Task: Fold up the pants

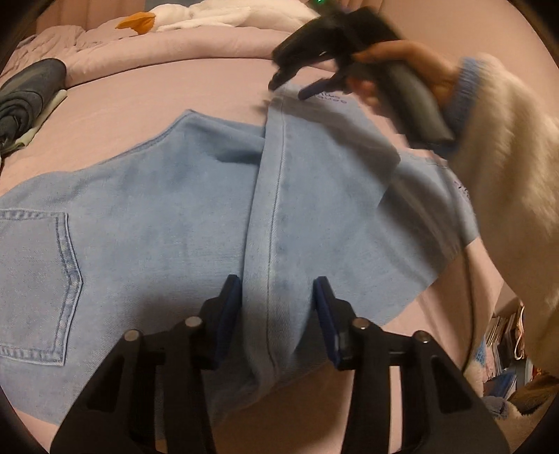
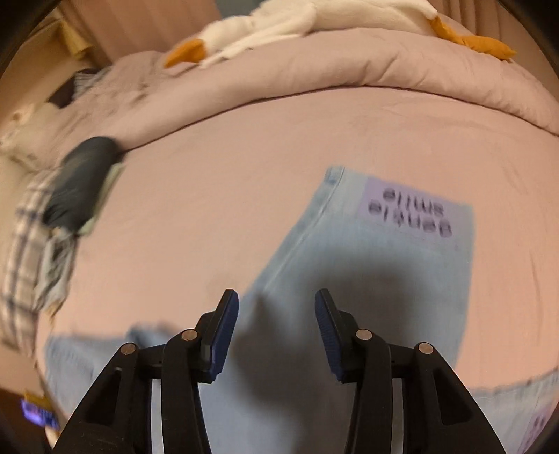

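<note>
pants (image 1: 167, 223): light blue denim, spread flat on the bed; one leg folded over the other, its side seam running up the middle of the left wrist view
pocket (image 1: 38, 279): back patch pocket facing up, left side of left view
label (image 2: 415, 206): lilac patch with dark print at the leg end; text reads upside down and blurred in right view
bed (image 1: 146, 94): pink sheet, pants lie near its front edge
left tongs (image 1: 277, 307): released, jaws wide apart, hanging over the folded leg with the seam between the pads; contact with the cloth can't be judged
right tongs (image 2: 276, 328): released, jaws wide apart, over the leg, casting a dark shadow on the denim; nothing between the pads
right tongs, seen from left cam (image 1: 291, 89): motion-blurred, tips near the far end of the folded leg by the label; touching or not can't be told
hand (image 1: 401, 66): grips the right tool's handle, fluffy white sleeve with blue cuff
duvet (image 2: 279, 80): pink, bunched along the far side of the bed
plush (image 2: 279, 21): white with orange parts, lying on the duvet
dark clothes (image 1: 28, 94): folded dark pile on the bed's far left, well apart from the pants
plaid cloth (image 2: 28, 251): at the bed's left edge in right view, beside the dark pile, blurred
</note>
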### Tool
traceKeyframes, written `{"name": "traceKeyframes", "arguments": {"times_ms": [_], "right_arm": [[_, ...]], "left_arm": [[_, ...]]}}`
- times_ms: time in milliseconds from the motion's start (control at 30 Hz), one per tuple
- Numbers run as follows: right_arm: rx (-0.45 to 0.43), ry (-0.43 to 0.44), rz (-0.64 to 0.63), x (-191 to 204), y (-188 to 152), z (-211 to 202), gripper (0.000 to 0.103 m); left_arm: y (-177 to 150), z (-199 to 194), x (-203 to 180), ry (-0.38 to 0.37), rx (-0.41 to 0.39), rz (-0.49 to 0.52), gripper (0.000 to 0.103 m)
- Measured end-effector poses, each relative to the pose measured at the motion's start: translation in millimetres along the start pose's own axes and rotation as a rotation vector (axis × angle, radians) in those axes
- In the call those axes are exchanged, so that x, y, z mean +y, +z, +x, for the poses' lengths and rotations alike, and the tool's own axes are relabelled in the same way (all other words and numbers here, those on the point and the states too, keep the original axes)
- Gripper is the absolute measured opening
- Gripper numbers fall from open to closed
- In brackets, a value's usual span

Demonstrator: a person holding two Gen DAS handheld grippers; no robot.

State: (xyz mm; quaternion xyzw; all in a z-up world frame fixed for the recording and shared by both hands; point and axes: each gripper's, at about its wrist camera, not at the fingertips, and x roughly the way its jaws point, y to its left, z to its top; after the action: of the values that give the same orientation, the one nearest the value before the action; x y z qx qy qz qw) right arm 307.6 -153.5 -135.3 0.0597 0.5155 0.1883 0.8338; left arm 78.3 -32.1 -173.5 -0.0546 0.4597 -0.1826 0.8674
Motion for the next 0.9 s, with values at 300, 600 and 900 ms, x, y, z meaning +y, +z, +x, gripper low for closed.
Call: {"name": "traceKeyframes", "arguments": {"times_ms": [300,600,900], "right_arm": [[0.044,-0.207,0.036,-3,15,42,0.029],[-0.197,0.039,0.13,-48,-28,-76,0.007],[-0.448,0.102,0.249,-131,-171,-229,0.007]], "left_arm": [[0,1,2,-0.031,0.002,-0.007,0.025],[8,-9,-3,-0.028,-0.006,0.038,0.01],[6,-13,-22,0.018,-0.038,0.191,0.01]]}}
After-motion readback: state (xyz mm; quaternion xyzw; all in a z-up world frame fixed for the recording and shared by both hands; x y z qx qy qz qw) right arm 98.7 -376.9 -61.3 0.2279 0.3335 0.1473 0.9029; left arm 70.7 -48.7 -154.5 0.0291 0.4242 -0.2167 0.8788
